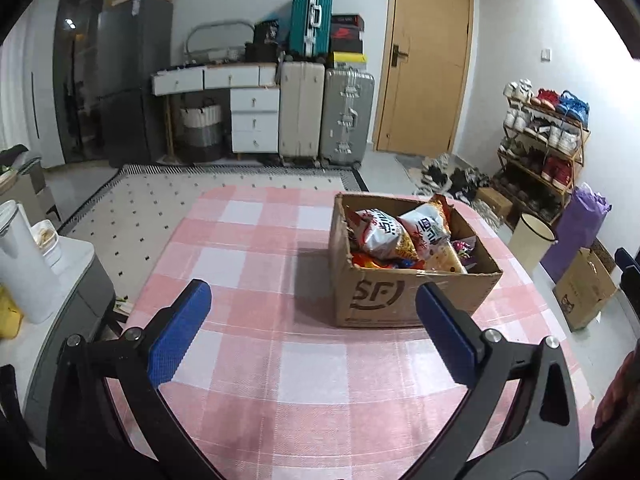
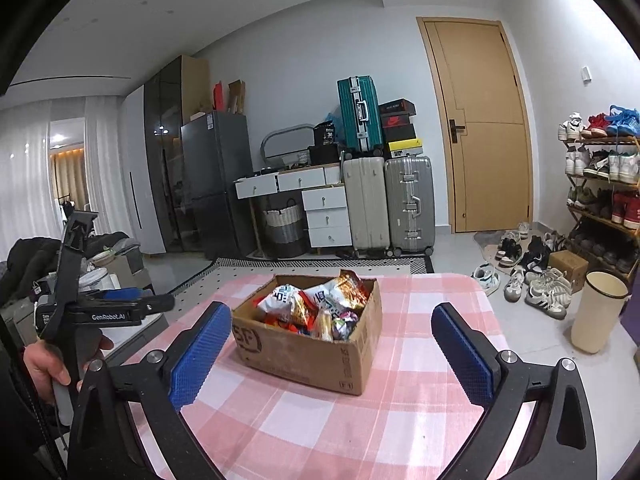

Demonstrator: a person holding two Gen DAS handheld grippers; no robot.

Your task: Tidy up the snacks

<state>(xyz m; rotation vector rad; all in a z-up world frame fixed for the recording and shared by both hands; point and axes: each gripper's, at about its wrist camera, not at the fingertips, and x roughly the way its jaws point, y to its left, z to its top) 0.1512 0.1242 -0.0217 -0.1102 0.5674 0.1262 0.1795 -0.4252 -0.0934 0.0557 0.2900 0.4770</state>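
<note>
In the left wrist view, the left gripper [image 1: 312, 300] hovers over the near part of a table [image 1: 248, 360] covered in a pink-and-white checked cloth. Its two blue pads [image 1: 180, 328] stand wide apart with nothing between them, so it is released. A cardboard box [image 1: 380, 296] sits toward the table's far right corner, its flaps open. Inside lie snack bags [image 1: 384, 236], two white-and-red ones on top of a pile of smaller colourful packets. The right pad overlaps the box's near right corner in the picture, but whether it touches cannot be told. Off the table's right edge a cream bin [image 1: 530, 242] stands on the floor.

In the right wrist view, the right gripper [image 2: 332, 344] faces the same box [image 2: 304, 356], which sits near the table's [image 2: 400, 420] far edge, a corner turned toward the camera. The gripper's blue pads [image 2: 200, 356] are spread wide to either side of the box, clear of it, grasping nothing. The snack bags [image 2: 316, 300] fill the box to its rim. At the left edge, a hand [image 2: 48, 364] holds the left gripper [image 2: 132, 304] beyond the table's left edge.
</note>
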